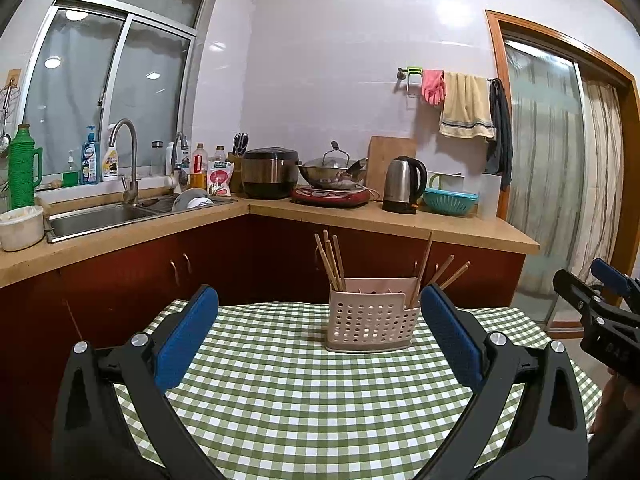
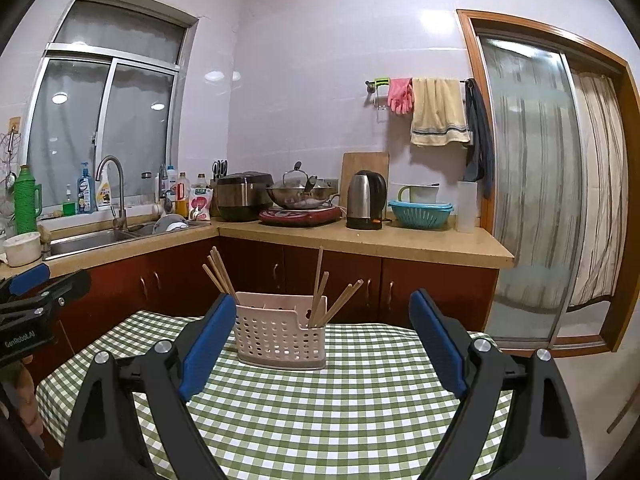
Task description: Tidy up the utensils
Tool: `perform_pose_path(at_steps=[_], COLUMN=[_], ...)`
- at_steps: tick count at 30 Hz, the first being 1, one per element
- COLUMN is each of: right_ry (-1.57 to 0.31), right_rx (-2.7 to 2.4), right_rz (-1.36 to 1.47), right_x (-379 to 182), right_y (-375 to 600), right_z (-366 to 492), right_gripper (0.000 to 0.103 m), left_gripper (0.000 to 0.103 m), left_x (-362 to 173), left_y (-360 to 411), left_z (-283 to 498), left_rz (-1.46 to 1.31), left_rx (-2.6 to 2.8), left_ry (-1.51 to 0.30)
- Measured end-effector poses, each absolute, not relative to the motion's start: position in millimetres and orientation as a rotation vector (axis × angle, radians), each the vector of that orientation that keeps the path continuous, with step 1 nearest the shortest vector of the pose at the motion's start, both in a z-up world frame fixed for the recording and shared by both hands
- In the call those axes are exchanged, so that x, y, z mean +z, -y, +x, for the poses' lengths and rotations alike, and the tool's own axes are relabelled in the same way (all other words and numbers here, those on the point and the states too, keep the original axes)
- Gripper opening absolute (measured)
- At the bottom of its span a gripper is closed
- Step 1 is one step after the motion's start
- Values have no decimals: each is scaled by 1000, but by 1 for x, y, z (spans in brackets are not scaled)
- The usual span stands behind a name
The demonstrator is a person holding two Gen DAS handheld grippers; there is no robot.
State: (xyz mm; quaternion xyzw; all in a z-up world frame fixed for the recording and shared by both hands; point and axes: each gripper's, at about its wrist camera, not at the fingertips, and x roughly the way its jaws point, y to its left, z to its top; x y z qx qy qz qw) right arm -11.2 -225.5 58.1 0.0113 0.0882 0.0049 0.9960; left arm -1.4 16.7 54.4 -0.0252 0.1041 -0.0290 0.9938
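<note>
Checked tablecloth [image 1: 280, 380] carries one perforated caddy [image 1: 370, 326] with two chopstick clusters; left tongs [image 1: 320, 320] and right tongs [image 2: 322, 330] gape, released.

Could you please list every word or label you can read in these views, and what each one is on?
"GenRobot.AI": white lettering on the left hand-held gripper, seen in the right wrist view.
Embossed marks on the right hand-held gripper: too faint to read.
Labels on the bottles by the sink: too small to read.

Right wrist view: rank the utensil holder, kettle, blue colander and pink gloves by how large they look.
1. utensil holder, though it is nearest the camera
2. blue colander and kettle, too alike to rank
3. pink gloves
</note>
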Motion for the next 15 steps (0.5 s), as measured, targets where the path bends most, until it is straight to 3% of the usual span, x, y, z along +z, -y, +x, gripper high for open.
perform_pose_path(at_steps=[15], right_ry=[-173], right_rx=[12], right_rz=[18], right_x=[61], right_y=[222], right_z=[-14], right_gripper=[86], left_gripper=[99], left_x=[55], left_y=[-20], left_z=[-3], left_rz=[-57], left_rx=[-60], left_ry=[-207])
